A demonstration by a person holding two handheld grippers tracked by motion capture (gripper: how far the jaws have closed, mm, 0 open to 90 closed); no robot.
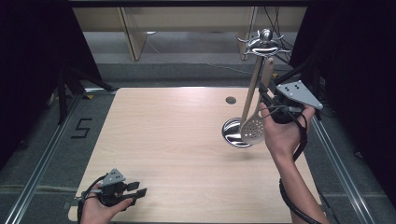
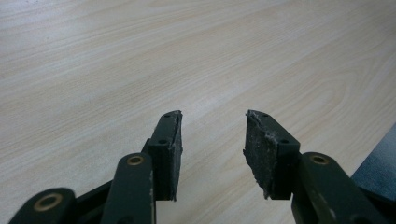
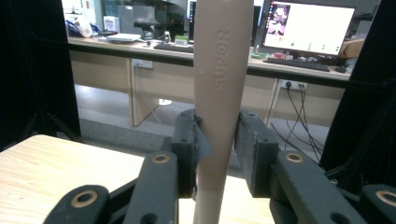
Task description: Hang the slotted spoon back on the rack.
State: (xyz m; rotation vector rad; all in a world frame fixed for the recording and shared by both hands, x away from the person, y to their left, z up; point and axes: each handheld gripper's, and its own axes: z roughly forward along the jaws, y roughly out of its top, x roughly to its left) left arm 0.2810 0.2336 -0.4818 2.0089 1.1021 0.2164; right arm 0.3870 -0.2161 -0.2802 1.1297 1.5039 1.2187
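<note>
A beige slotted spoon (image 1: pixel 252 129) hangs upright over the table's right side, perforated head down. My right gripper (image 1: pixel 265 91) is shut on its handle (image 3: pixel 219 84), which is stamped SUPOR and stands between the two pads. Just left of the spoon stands a metal utensil stand (image 1: pixel 264 43) with hooks at its top and a shiny round base (image 1: pixel 230 132). The spoon's head hangs in front of that base. At the table's front left corner, my left gripper (image 1: pixel 140 189) lies low over the wood. It is open (image 2: pixel 212 135), with bare tabletop between its pads.
The light wooden table (image 1: pixel 168 140) has a small round cable hole (image 1: pixel 230 100) near its far edge. Metal rails run along both sides, and a "5" (image 1: pixel 83 128) is marked on the floor at left. Desks and a lit monitor (image 3: pixel 308 28) stand beyond the table.
</note>
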